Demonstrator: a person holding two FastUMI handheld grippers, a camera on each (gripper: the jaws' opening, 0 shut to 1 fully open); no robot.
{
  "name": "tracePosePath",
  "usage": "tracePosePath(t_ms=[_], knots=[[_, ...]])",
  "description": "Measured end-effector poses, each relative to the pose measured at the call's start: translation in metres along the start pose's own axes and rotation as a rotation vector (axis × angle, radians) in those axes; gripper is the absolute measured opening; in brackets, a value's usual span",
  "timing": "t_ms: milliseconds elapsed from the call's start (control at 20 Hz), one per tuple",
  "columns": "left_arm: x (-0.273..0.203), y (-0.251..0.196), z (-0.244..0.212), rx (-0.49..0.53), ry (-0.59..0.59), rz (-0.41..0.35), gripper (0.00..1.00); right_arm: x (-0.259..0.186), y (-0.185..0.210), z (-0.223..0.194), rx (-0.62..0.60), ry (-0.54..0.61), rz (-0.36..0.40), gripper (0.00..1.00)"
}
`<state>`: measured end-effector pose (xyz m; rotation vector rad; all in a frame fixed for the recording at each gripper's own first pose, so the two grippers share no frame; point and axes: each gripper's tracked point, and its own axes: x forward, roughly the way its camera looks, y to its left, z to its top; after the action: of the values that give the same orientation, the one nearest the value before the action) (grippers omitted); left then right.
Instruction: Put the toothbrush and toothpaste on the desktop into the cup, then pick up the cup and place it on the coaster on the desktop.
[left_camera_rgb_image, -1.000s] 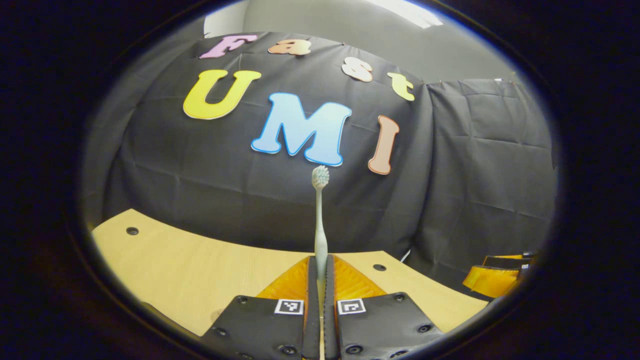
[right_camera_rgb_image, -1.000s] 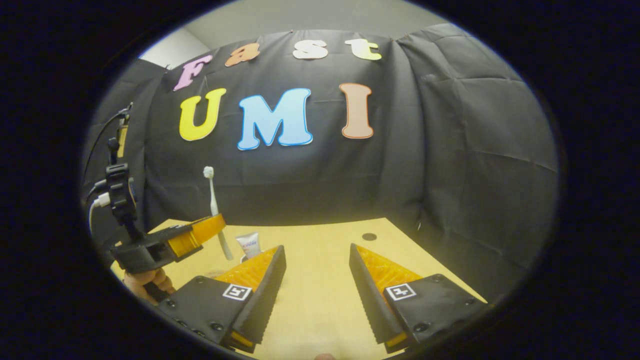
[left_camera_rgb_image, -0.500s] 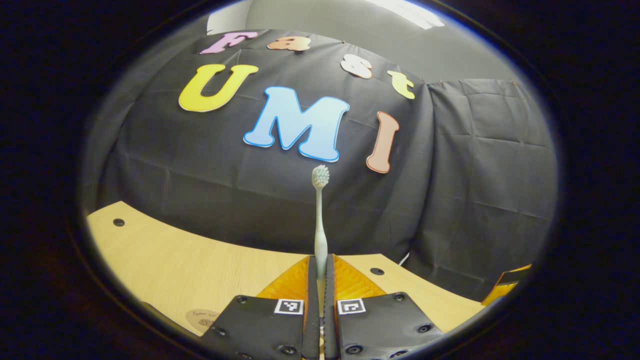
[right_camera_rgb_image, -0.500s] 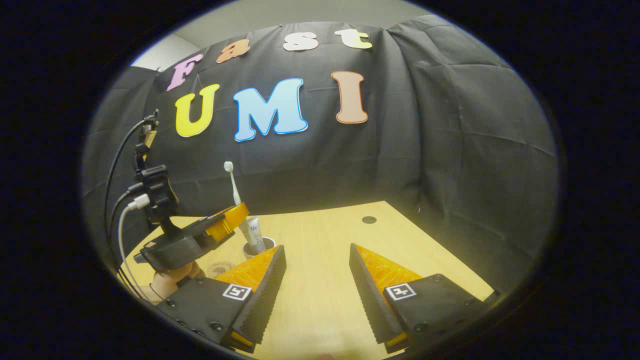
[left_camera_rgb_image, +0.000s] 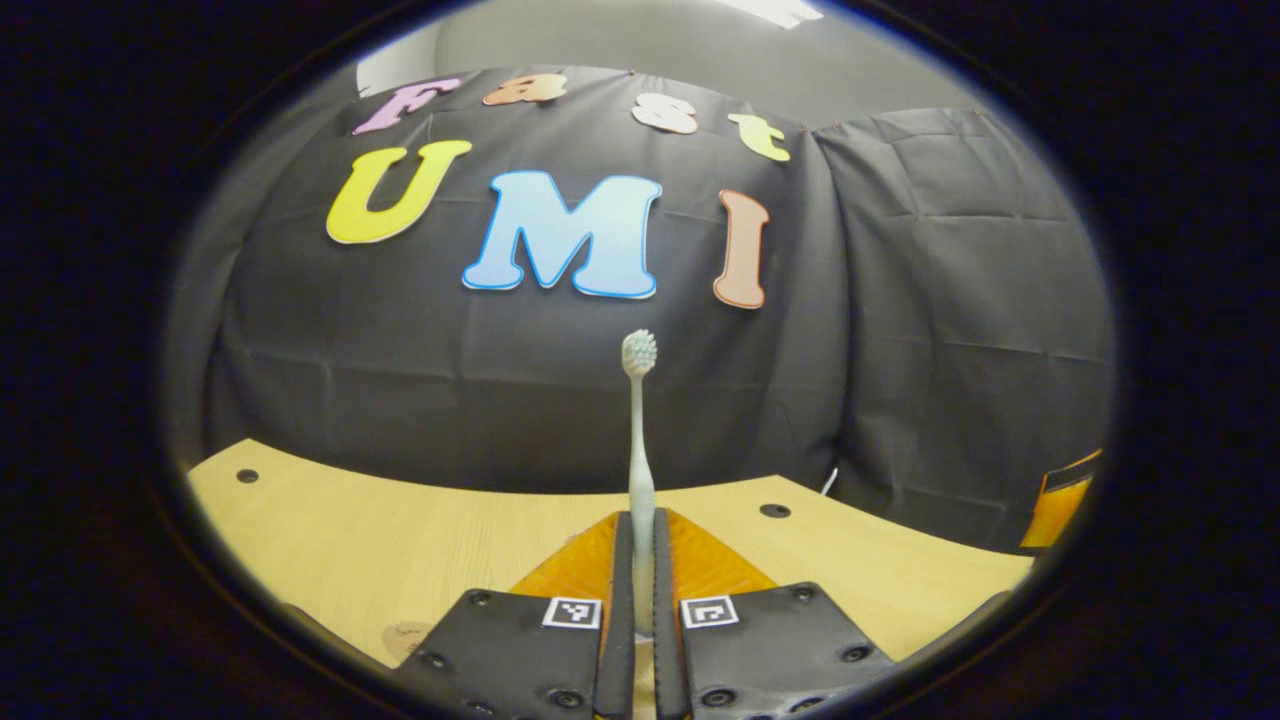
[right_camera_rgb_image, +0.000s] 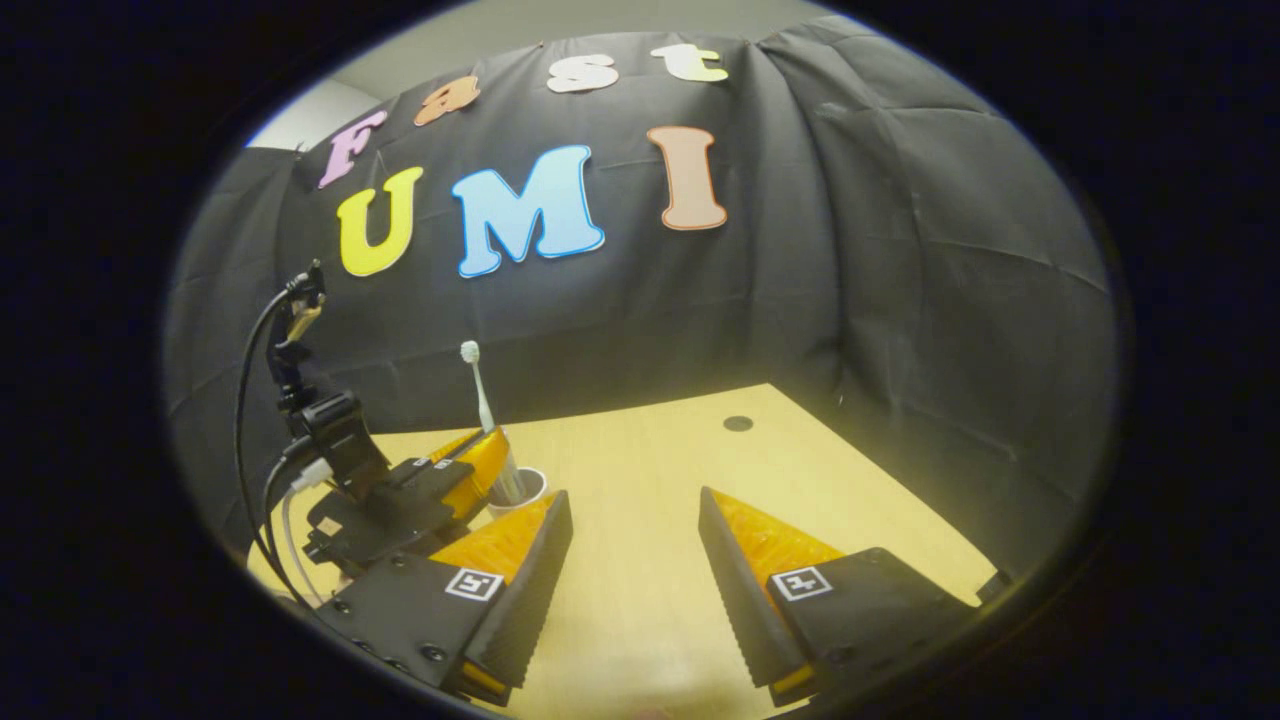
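Black cloth, creased into square folds, hangs behind a pale wood-grain desktop (right_camera_rgb_image: 640, 470) with small round dark holes near its far edge.

Seen from the left gripper view, the left gripper (left_camera_rgb_image: 640, 535) has its two ribbed wedge-shaped fingers pressed together on the slim handle of the toothbrush (left_camera_rgb_image: 638, 430). The brush stands upright out of the grip, its thin neck rising to a small oval head of pale bristles against the cloth. A round flat coaster (left_camera_rgb_image: 405, 635) lies on the wood at the lower left, partly cut off by the gripper body.

From the right gripper view, the right gripper (right_camera_rgb_image: 633, 520) is wide apart, its two toothed wedge fingers holding nothing, bare wood between them. To its left is the left gripper (right_camera_rgb_image: 490, 455) with the toothbrush (right_camera_rgb_image: 477, 385) tilted slightly, the lower end reaching down to a small round pale cup (right_camera_rgb_image: 520, 490) that sits on the desktop just beside it. Whether the brush tip is inside the cup cannot be told. Cables loop from the left gripper's rear.
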<state>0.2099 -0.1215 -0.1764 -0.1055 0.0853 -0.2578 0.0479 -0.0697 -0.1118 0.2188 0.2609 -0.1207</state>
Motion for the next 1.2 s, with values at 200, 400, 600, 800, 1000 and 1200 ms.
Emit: tracePosePath(t_ms=[200,400,600,800,1000,1200], knots=[[-0.004,0.001,0.007,0.027,-0.005,-0.004,0.44,0.003,0.002,-0.003,0.001,0.015,0.011,0.8],[-0.006,-0.001,0.011,0.022,-0.009,-0.014,0.58,0.005,0.007,-0.003,0.003,0.017,0.025,0.8],[-0.019,0.001,0.015,0.022,0.0,-0.01,0.68,0.006,0.011,-0.003,-0.007,0.022,0.04,0.8],[-0.041,0.008,0.033,0.018,-0.003,0.031,0.67,0.006,0.012,-0.004,-0.025,0.042,0.057,0.8],[-0.071,0.016,0.053,0.023,-0.003,0.101,0.74,0.008,0.021,-0.003,-0.052,0.055,0.105,0.9],[-0.107,0.016,0.075,-0.011,-0.002,0.129,0.9,0.011,0.03,0.0,-0.098,0.093,0.124,0.93]])
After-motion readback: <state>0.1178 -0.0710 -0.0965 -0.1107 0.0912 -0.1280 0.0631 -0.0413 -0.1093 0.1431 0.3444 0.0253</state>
